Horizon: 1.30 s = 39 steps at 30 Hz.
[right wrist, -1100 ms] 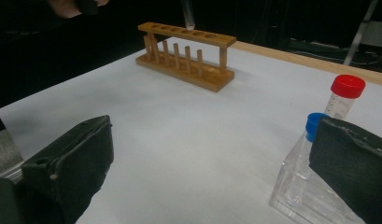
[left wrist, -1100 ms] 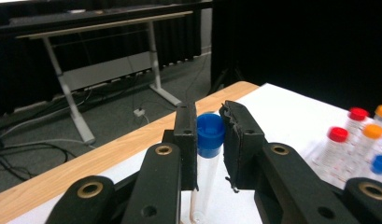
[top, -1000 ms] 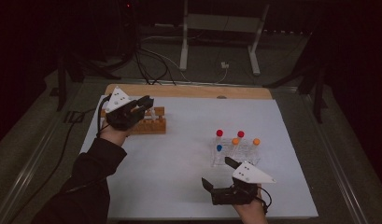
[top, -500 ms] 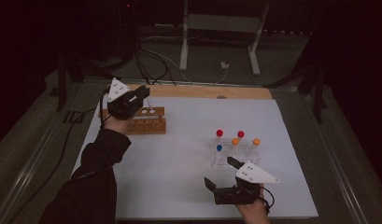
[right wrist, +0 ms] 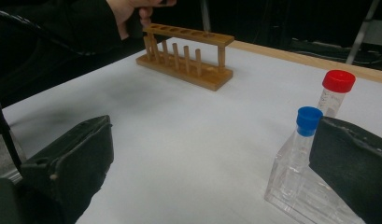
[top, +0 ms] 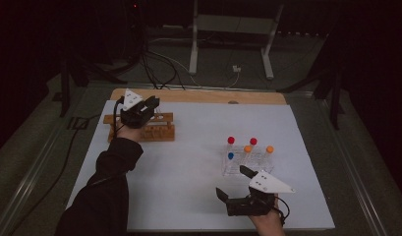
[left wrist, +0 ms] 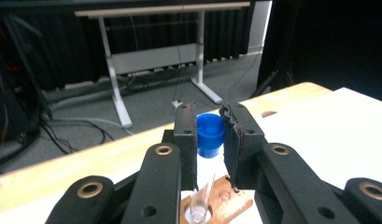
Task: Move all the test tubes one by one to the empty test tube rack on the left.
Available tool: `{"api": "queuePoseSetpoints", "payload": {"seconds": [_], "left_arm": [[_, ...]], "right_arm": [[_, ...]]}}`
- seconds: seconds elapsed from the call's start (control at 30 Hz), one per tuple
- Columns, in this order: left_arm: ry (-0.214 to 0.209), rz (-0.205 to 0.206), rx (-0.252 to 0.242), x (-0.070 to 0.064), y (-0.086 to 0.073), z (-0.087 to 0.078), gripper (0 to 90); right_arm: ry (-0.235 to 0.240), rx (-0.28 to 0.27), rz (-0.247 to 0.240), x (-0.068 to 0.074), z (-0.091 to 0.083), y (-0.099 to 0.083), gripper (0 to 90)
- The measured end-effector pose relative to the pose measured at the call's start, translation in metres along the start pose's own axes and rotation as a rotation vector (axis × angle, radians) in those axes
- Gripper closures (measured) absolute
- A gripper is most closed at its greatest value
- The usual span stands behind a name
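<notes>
Two racks sit on your table (top: pixel 198 177): the wooden rack (top: pixel 142 129) beneath your left gripper (left wrist: pixel 211 135), which clamps a blue-capped tube (left wrist: pixel 210 134), and the clear rack (top: pixel 247 162) beside your wide-open right gripper (top: pixel 234 183). Tilt the tube and it may miss its hole

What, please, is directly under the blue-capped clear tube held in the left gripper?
Under the blue-capped clear tube in the left gripper is the wooden tube rack. The jaws cover the tube's middle.
</notes>
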State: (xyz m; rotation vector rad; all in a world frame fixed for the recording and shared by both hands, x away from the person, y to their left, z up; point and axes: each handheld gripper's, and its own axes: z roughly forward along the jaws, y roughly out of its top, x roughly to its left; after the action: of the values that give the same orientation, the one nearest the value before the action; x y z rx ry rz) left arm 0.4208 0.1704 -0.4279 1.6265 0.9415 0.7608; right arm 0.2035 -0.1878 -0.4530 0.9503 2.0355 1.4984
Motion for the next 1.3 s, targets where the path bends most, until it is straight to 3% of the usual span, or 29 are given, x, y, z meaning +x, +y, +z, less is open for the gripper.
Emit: {"api": "queuePoseSetpoints", "payload": {"seconds": [0.27,0.77,1.03,1.3], "left_arm": [[-0.007,-0.047,0.035,0.000,-0.016,0.011,77.4],[-0.003,-0.041,0.101,0.000,-0.033,0.023,77.2],[-0.022,-0.038,0.126,0.002,-0.030,0.023,75.7],[-0.050,-0.015,0.130,-0.007,-0.020,0.009,38.0]], "right_arm": [[0.001,0.000,0.007,-0.002,0.000,-0.001,0.0],[0.006,0.001,0.022,-0.004,-0.001,-0.001,0.0],[0.006,-0.005,0.024,-0.005,-0.001,-0.001,0.0],[-0.010,-0.009,0.024,-0.007,-0.002,0.001,0.0]]}}
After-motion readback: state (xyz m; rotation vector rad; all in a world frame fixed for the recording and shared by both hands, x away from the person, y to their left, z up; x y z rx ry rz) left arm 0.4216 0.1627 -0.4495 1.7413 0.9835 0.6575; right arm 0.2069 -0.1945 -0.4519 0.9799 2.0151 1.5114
